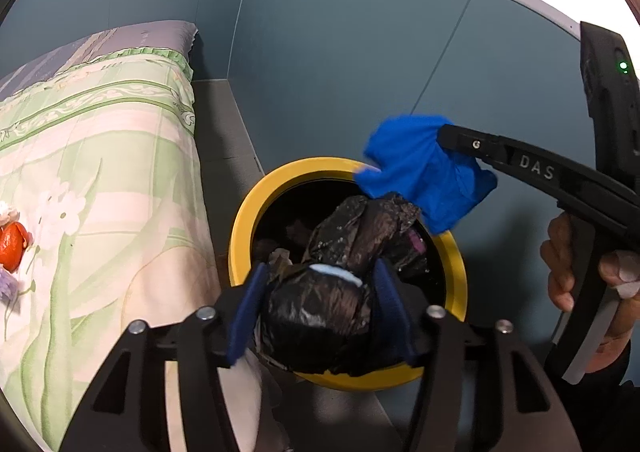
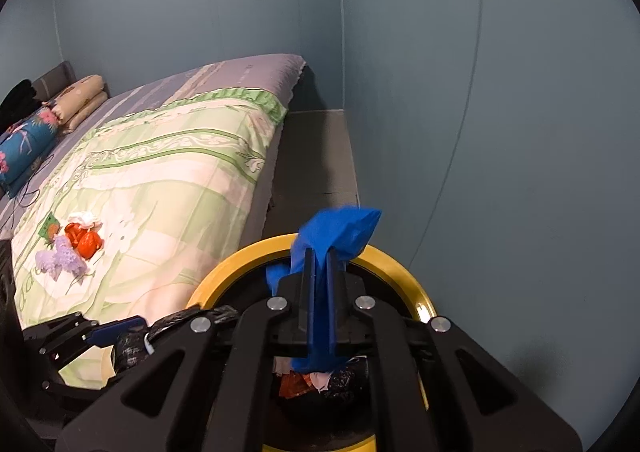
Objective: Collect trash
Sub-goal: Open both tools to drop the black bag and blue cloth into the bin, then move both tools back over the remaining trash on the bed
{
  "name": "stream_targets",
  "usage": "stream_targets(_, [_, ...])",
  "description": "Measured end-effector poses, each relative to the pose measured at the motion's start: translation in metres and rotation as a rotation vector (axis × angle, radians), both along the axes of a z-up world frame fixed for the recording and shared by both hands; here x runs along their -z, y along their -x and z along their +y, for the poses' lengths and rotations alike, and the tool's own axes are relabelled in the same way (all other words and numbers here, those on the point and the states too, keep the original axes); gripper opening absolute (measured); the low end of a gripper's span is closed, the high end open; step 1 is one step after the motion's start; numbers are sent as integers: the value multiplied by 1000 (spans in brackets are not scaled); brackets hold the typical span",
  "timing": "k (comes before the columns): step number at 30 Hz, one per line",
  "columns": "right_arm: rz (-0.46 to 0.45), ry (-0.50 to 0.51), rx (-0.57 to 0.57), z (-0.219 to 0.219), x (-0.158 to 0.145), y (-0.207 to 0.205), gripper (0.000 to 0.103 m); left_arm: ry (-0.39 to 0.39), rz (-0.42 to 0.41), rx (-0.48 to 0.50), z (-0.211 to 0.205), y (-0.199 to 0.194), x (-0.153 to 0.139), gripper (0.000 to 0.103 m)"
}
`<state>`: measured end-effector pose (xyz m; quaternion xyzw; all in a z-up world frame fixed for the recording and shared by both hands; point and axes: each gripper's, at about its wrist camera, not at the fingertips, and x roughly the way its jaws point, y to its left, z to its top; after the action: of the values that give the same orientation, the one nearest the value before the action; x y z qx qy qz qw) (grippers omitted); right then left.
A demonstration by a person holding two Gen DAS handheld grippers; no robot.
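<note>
A yellow-rimmed bin [image 1: 256, 211] stands on the floor beside the bed; it also shows in the right wrist view [image 2: 404, 276]. My left gripper [image 1: 320, 272] is shut on a crumpled black plastic bag [image 1: 320, 312] and holds it over the bin's mouth. My right gripper [image 2: 318, 256] is shut on a blue crumpled wrapper [image 2: 340, 232] above the bin's far rim; it also shows in the left wrist view [image 1: 416, 167]. Trash lies inside the bin [image 2: 296, 384]. Orange peel [image 2: 86, 242] and purple and white scraps [image 2: 60, 260] lie on the bed.
The bed with a green floral quilt [image 2: 160, 179] is to the left of the bin. Pillows [image 2: 24, 147] lie at its head. Blue walls [image 2: 500, 131] close in behind and to the right. A grey floor strip [image 2: 316, 155] runs between bed and wall.
</note>
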<state>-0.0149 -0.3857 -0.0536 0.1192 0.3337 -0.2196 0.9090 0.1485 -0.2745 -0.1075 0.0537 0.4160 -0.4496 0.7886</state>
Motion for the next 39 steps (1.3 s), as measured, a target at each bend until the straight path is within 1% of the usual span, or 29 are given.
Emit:
stream_targets(1, [-2,-3,7,-2,0,0,4,4,2,-3,1,-1,1,64])
stream_targets(6, [-11,-5,33,-8,-3,4,5,1,3,-29,6,-3,3,76])
stream_targets(9, [-14,-8,33,-9,-3,4,6,2,1,-51,10,-5,2,77])
stream_targets(13, [-34,-18,15,-5,-5,3,12,10,-18,-85,25,-10,-5,77])
stream_targets(20, [-93,-8,-64,17,-18,-7,13,20,-49,-209,74,-33,-22,77])
stream_targets(21, [-100,-4,-81,22,-22,-10,18,23,-53,-228,82,-36,-25,77])
stream_targets(22, [-108,-1,-96,27,-24,-14,31,27,-59,-251,93,-40,-28,78])
stream_targets(24, [-128,4,-129,40,-30,-21,44,33,-74,-294,113,-45,-35,80])
stream_targets(27, [-141,15,-182,60,-36,-35,45,36,-95,-367,146,-55,-44,81])
stream_targets(32, [-155,22,-284,99,-39,-65,57,41,-131,-502,210,-68,-56,86])
stream_targets(34, [-165,21,-319,113,-40,-75,64,44,-142,-563,236,-73,-60,88])
stream_targets(36, [-177,14,-358,127,-39,-85,68,47,-146,-607,258,-77,-63,90])
stream_targets(38, [-193,0,-404,142,-38,-97,77,45,-159,-664,284,-79,-65,92])
stream_targets(39, [-203,-13,-423,149,-38,-102,85,44,-162,-694,298,-82,-65,93])
